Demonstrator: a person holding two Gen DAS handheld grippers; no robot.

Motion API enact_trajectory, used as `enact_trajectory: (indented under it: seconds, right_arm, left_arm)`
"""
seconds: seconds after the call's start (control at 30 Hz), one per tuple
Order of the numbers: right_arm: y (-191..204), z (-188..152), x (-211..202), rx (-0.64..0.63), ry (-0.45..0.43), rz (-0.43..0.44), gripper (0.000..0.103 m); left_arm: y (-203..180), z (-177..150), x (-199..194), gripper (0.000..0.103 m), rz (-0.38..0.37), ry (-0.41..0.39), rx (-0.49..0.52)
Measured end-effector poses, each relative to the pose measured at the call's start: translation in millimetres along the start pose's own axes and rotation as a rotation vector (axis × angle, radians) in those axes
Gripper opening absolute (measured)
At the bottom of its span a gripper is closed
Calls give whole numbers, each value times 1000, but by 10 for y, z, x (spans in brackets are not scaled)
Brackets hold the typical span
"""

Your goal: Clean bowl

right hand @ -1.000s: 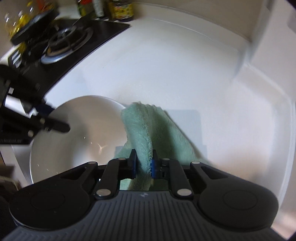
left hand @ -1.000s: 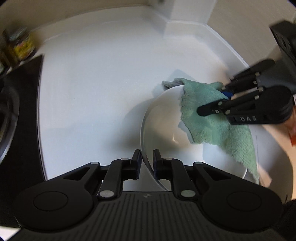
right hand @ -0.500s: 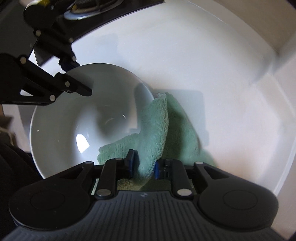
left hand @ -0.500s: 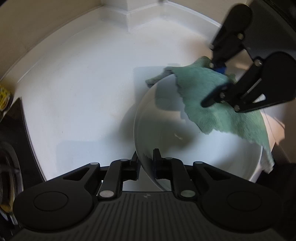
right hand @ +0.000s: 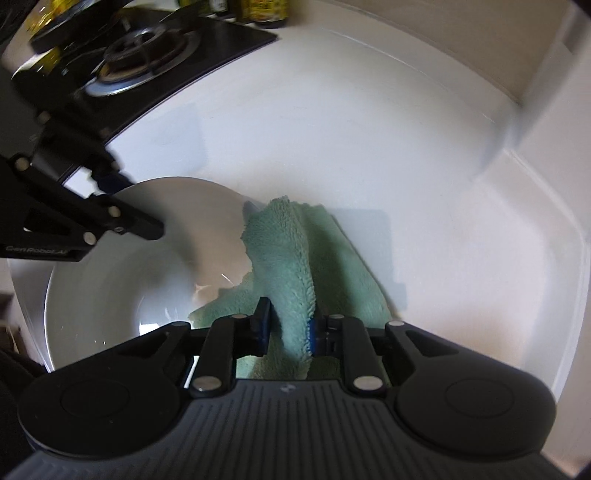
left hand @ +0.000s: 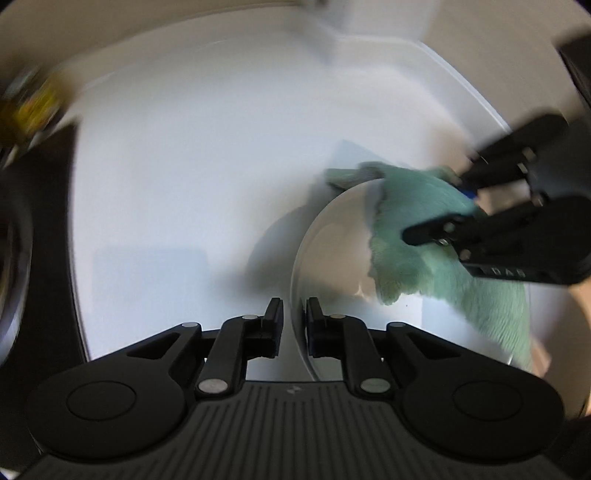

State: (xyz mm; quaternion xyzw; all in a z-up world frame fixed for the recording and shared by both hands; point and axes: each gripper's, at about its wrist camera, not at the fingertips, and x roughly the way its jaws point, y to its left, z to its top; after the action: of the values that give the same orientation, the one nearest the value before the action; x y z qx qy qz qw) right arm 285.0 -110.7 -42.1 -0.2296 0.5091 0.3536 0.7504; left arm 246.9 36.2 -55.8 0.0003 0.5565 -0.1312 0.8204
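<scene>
Ahead of our left gripper and on its left we have bare glossy white countertop, open as far as the black gas hob with its blurred jars. On its right, the round white ceramic bowl, draped with the fluffy green cloth, and our right gripper block passage. Beyond both, the counter's raised white wall closes the way.

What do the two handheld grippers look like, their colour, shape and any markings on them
Both the left gripper and the right gripper are matt black, with a ribbed body, two round discs, silver pins and linked arms ending in slim fingers. The right one's pads are blue. White lettering marks each gripper's side; it is too blurred to read surely.
</scene>
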Motion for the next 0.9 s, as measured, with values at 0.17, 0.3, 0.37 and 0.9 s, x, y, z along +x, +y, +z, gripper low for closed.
enact_trajectory:
  seconds: [0.17, 0.3, 0.37, 0.9]
  right_arm:
    - [31, -93, -11, 51, 14, -13, 14]
    - [58, -128, -17, -15, 79, 33, 14]
    - [28, -92, -33, -63, 123, 58, 14]
    - [202, 262, 102, -193, 62, 34, 16]
  left_arm:
    - [43, -111, 21, 8, -29, -38, -34]
    - [28, -48, 16, 6, -45, -29, 101]
    - [13, -24, 8, 8, -54, -19, 169]
    - [107, -131, -196, 16, -33, -32, -9]
